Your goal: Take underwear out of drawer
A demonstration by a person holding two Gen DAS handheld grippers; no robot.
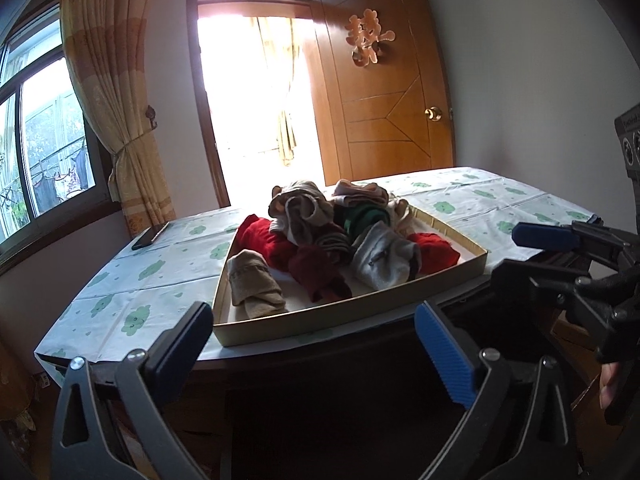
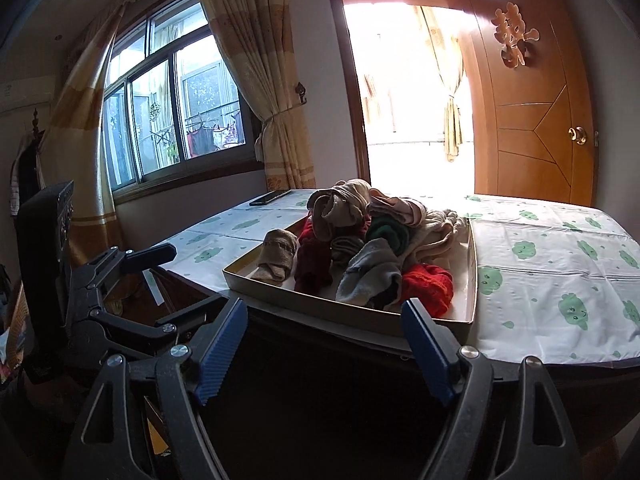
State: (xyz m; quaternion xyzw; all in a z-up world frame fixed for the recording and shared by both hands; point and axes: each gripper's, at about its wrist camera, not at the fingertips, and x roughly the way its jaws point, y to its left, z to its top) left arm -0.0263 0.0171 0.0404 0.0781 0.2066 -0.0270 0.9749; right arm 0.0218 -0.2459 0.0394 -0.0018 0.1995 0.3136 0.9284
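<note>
Left wrist: underwear [image 1: 340, 240] beyond jaws

Cloth-covered table [image 1: 132, 280] — shallow drawer [image 1: 352, 312] near the front edge, dark phone [image 1: 150, 236] behind.

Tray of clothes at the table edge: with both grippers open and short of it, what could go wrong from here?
1. The shallow tray sits at the table's near edge; a push or tug could slide it off.
2. The garments lie tangled in a heap, so one pinch may drag several out.
3. The left gripper and right gripper are close together and might collide.
</note>
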